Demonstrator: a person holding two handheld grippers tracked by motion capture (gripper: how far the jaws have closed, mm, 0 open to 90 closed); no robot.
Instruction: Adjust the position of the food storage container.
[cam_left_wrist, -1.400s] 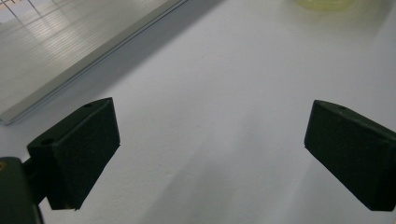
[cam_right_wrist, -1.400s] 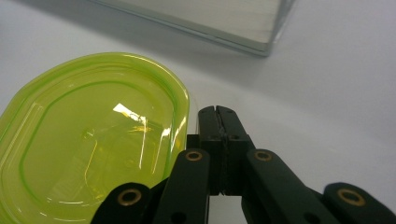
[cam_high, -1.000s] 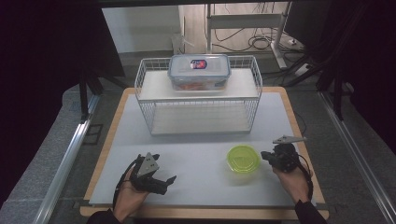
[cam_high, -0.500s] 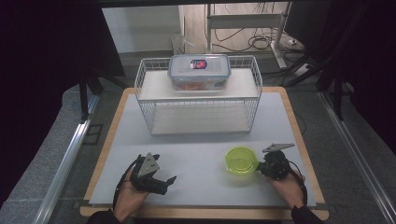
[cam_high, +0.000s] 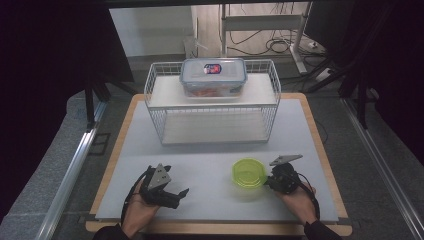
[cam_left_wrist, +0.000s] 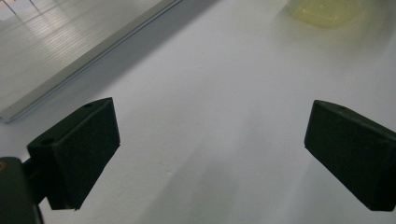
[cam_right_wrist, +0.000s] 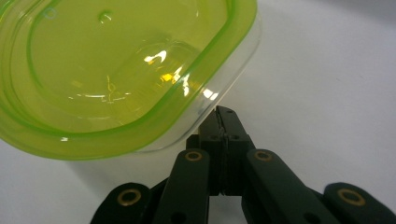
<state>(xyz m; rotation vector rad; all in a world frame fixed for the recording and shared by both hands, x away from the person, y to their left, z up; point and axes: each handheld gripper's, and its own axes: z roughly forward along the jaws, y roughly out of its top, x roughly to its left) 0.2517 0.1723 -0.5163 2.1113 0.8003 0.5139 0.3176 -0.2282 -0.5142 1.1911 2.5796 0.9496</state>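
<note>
I've swung my right gripper (cam_high: 270, 181) in leftward and lower, its closed tips now right at the green-lidded container (cam_high: 248, 172)

You have a small round container (cam_high: 248, 172) with a translucent lime-green lid (cam_right_wrist: 116, 70) over a clear body. It sits upright and closed on the white mat (cam_high: 210, 165), in front of the wire rack (cam_high: 212, 107), toward its right end.

Lab: cables (cam_high: 280, 45), metal frames (cam_high: 260, 20).

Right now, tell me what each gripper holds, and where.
Nothing is held. The right gripper is shut, its tips at the green container's side. The left gripper is open.
</note>
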